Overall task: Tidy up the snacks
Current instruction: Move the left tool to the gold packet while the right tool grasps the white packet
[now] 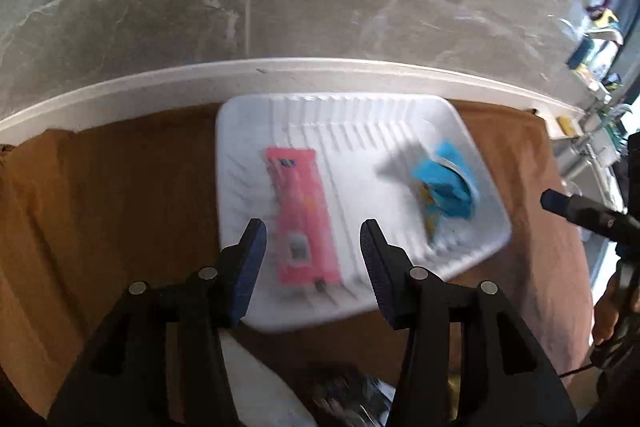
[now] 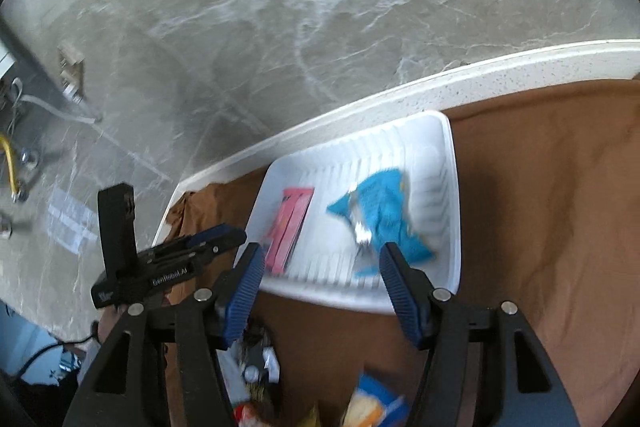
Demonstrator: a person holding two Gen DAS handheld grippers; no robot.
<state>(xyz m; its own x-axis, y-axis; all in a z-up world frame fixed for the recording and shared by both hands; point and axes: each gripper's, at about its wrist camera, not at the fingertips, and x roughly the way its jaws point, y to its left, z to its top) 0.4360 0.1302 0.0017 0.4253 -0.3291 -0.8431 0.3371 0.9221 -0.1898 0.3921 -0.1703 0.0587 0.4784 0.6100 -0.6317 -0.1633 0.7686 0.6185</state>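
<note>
A brown cloth (image 1: 100, 195) covers the white-edged table (image 1: 280, 71), spreading under and around both grippers. Ahead of them on the cloth lies a white ribbed plastic tray (image 1: 360, 131), shallow with rounded corners. Inside it, directly beyond the left gripper (image 1: 312, 239) and between its spread, empty fingers, lies a long flat pink snack packet (image 1: 300, 219) with a small dark printed patch near its close end. Further right in the tray, just ahead of the right gripper (image 2: 322, 259), whose jaws also stand wide apart holding nothing, sits a crumpled blue snack wrapper (image 2: 384, 215) showing silver foil and yellow print. Blurred loose snacks (image 2: 372, 403) lie beneath the right gripper.
</note>
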